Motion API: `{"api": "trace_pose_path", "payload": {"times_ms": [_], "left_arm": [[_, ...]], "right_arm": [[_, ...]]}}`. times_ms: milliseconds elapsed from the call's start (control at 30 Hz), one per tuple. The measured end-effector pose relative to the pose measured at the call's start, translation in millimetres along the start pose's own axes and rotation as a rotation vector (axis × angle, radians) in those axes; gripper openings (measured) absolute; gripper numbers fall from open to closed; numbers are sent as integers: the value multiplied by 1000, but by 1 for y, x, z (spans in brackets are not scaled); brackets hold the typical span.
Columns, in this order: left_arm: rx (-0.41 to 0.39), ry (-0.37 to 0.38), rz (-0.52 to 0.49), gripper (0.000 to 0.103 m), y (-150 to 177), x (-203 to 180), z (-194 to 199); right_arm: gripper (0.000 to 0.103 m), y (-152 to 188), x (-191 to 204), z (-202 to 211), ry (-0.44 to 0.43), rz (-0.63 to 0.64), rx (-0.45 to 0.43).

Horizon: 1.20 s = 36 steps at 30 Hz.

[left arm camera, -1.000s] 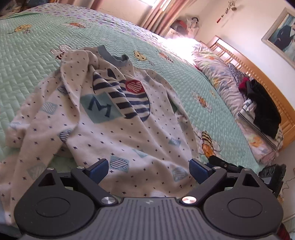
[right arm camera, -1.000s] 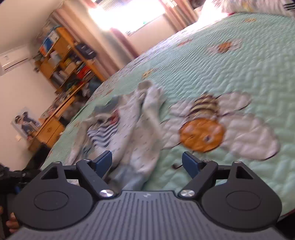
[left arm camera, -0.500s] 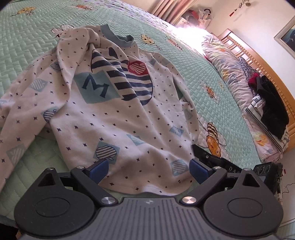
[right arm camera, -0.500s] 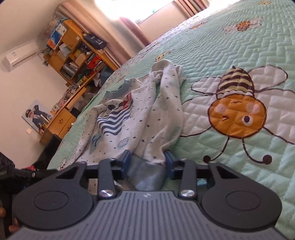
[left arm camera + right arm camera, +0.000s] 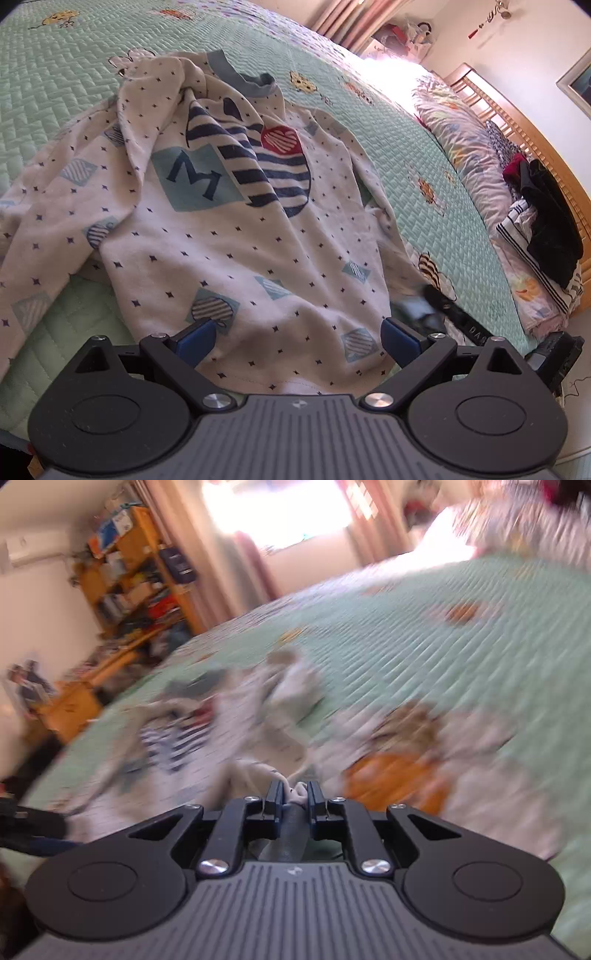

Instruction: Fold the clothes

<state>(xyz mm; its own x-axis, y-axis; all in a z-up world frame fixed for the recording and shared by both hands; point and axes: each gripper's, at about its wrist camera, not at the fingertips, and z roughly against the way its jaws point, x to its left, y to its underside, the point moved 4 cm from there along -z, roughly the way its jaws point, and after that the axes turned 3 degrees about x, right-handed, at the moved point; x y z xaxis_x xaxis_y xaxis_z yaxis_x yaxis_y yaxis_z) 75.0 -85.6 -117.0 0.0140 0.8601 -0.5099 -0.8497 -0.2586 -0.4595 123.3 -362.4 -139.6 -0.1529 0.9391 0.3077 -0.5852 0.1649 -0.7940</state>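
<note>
A white child's sweatshirt [image 5: 229,236] with small dark stars, a blue "M" patch and a striped print lies crumpled, front up, on the green quilted bed [image 5: 55,74]. My left gripper [image 5: 295,338] is open over the sweatshirt's bottom hem, its blue pads on either side of the cloth. My right gripper [image 5: 294,794] is shut on the sweatshirt's sleeve cuff [image 5: 295,812]; that view is blurred by motion. The right gripper also shows in the left wrist view [image 5: 443,310], at the garment's right edge, blurred.
A folded floral duvet [image 5: 472,155] and a pile of dark and striped clothes [image 5: 539,229] lie along the wooden headboard at right. A wooden bookshelf [image 5: 136,579] and desk stand beyond the bed's far side. Curtains and a bright window are at the back.
My right gripper closed from open onto the sleeve cuff and is now moving fast with it. My left gripper dropped closer to the bottom hem, still open.
</note>
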Motion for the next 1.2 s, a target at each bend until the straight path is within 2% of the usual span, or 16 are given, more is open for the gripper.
{"api": "trace_pose_path", "payload": {"times_ms": [67,100,167,200,267,333,367,467,600,800,1000,1067,1100,1133,1167,1200], "left_arm": [[-18,-2,12,96,-3,3,3],[-24,-3,11,96,-4,4,5],[-30,-12,-7,97,-6,4,7],[-34,-16,-23,97,-6,3,7],[-35,-18,-51,97,-7,2,8],[-33,-17,-64,97,-8,3,8],[-30,-11,-63,97,-8,4,8],[-27,2,-41,97,-8,11,11],[-40,-1,-16,98,-9,23,18],[-34,-9,26,98,-10,36,20],[-14,-1,4,98,-6,31,16],[-12,-3,1,98,-5,31,16],[-13,-5,2,99,-5,31,16],[-14,-6,3,99,-5,31,17],[-17,-7,6,99,-5,32,18],[-19,-8,8,99,-5,32,19]], "right_arm": [[25,-11,-17,6,157,66,-44],[32,-14,-24,10,204,74,-60],[52,-16,-35,20,238,39,-77],[53,-16,-36,25,210,17,-82],[53,-14,-27,36,56,-27,-81],[53,-5,-7,40,-117,-13,-42],[53,0,4,40,-165,27,-22],[53,19,35,31,-182,233,30],[53,45,62,25,-133,506,71],[59,57,82,32,-174,562,62],[65,55,111,24,-145,707,-2],[59,57,120,21,-149,746,-17],[48,58,124,20,-139,759,-24],[9,58,127,18,-122,757,-29],[4,57,129,17,-109,746,-34],[4,55,130,18,-105,728,-42]]}}
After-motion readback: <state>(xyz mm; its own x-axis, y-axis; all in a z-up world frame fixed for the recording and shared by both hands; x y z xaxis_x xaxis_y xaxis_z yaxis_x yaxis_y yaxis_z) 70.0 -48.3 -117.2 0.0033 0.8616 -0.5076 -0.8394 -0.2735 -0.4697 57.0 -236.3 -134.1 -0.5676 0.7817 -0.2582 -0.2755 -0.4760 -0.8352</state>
